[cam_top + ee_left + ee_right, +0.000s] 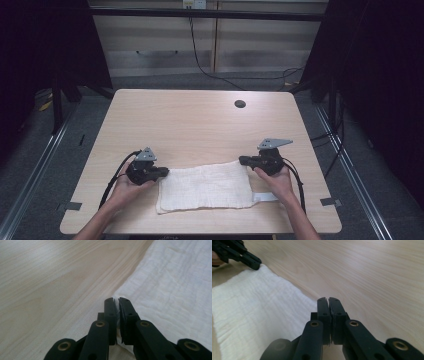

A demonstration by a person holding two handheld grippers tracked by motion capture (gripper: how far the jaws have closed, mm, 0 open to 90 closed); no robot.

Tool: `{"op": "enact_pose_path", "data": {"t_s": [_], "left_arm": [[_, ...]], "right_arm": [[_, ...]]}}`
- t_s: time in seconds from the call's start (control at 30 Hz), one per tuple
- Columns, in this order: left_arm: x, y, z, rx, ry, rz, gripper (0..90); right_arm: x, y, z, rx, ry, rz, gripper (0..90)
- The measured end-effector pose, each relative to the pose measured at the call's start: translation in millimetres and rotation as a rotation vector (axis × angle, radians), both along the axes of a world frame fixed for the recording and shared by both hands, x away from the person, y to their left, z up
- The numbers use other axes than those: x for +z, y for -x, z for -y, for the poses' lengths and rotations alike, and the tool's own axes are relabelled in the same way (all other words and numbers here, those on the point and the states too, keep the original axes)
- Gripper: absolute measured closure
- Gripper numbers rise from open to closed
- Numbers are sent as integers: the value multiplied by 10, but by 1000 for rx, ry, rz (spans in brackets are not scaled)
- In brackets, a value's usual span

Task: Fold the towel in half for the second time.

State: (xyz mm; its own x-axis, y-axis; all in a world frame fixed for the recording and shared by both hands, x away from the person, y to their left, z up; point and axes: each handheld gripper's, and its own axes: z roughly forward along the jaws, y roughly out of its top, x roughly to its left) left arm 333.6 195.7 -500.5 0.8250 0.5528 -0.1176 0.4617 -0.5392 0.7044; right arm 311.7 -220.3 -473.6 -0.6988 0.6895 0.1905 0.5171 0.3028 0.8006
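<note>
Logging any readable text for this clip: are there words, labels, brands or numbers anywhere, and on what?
None can be read.
The white cloth is plain, with a blank white tab at its right end.
The left claw and the right claw bear no markings.
The wooden table carries no print.
A small pale fitting on the back wall is too small to read.
</note>
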Motion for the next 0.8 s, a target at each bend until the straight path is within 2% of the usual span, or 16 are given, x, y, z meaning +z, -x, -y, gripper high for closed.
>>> {"op": "enact_pose_path", "data": {"t_s": [0.3,0.37,0.47,0.63,0.67,0.8], "left_arm": [[-14,-30,-21,6,13,2,851],[-19,-98,-23,31,19,-4,851],[-29,-197,-39,70,34,-14,852],[-18,-206,-40,72,6,6,853],[-19,-212,-33,77,13,3,853],[-15,-215,-22,79,-2,14,853]], "right_arm": [[134,61,-41,28,-41,31,883],[154,45,-68,13,-31,46,884],[155,-52,-93,8,-33,44,884],[181,-159,-121,15,-46,57,884],[192,-156,-129,22,-51,64,884],[210,-87,-168,53,-48,67,884]]}}
